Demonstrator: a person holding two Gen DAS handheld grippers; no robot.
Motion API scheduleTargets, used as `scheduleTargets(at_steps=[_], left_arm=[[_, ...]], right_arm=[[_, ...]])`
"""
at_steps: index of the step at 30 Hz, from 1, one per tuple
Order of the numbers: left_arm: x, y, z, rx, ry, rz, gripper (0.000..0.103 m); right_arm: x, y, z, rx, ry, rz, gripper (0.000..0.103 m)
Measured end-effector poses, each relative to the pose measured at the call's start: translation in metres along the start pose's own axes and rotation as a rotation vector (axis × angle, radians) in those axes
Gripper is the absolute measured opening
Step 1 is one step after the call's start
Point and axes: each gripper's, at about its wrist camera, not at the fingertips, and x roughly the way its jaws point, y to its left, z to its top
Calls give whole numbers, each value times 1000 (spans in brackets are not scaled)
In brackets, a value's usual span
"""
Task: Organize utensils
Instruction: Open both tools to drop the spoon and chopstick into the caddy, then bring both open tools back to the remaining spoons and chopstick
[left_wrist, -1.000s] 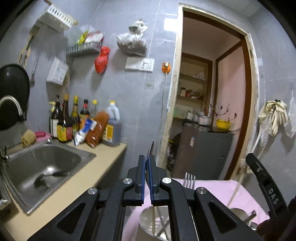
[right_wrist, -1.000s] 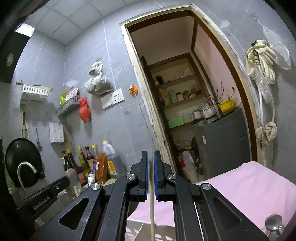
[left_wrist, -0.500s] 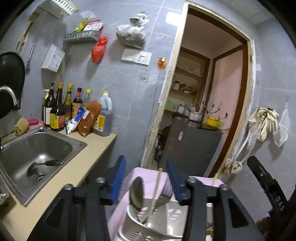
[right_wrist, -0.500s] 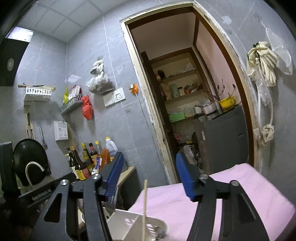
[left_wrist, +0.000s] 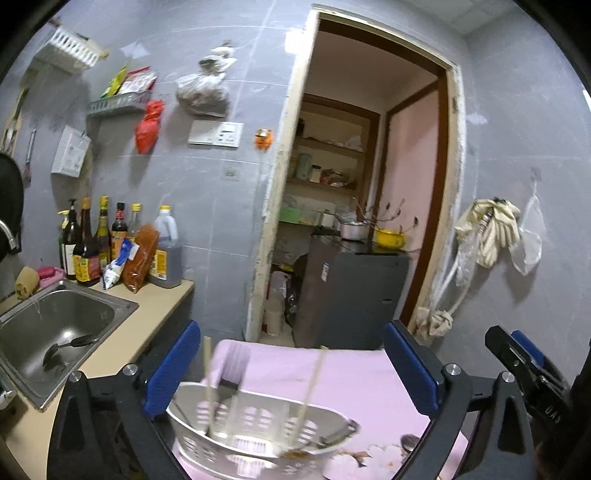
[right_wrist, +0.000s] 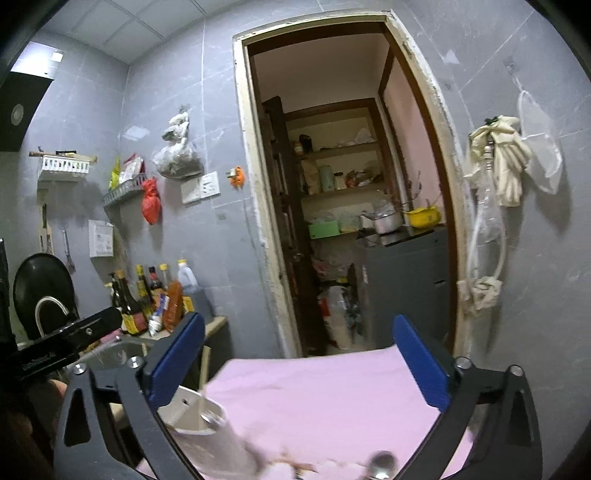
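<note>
A white perforated basket (left_wrist: 258, 424) stands on the pink tablecloth (left_wrist: 354, 373), holding a fork (left_wrist: 231, 373) and two chopsticks (left_wrist: 206, 369) that lean on its rim. My left gripper (left_wrist: 291, 365) hovers just behind and above it, jaws opening wide, its blue pads clear of everything. In the right wrist view the basket (right_wrist: 195, 410) shows blurred at lower left. My right gripper (right_wrist: 299, 358) is also opening, with nothing between its pads. A metal spoon bowl (right_wrist: 382, 461) lies on the cloth near the bottom edge.
A steel sink (left_wrist: 55, 332) with a utensil in it is set into the beige counter (left_wrist: 147, 325) at left, with sauce bottles (left_wrist: 110, 243) behind. Straight on, a doorway (left_wrist: 354, 221) opens onto a grey cabinet (left_wrist: 354, 291). Cloths and bags (left_wrist: 491, 232) hang on the right wall.
Both grippers went from shut on thin utensils to wide open. The left one's utensil and the right one's chopstick now stand free in the basket. Both grippers drew back and rose.
</note>
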Motion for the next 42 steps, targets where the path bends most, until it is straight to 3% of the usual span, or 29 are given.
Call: scheduleTargets(at_steps=[7,15,24,33,42], left_arm=[[-11,-46,-24,49,34,-23,101],[-4,-79,-61,41,132,-64,101],[19,-100,-113,49,264,-79,101],[56,-104,-152,35,385,-115,101],[80,-102,-168,39,430,-107,101]], right_arm=[[-19,-52,1,-35,48,-61,102],[-29,-103,-11,-43,105,-124,102],[-17,-146,-61,-10,254,-149,102],[11,-161,-118,-27,444,-110,102],[44,-147,-149,-98,612,-85,102]])
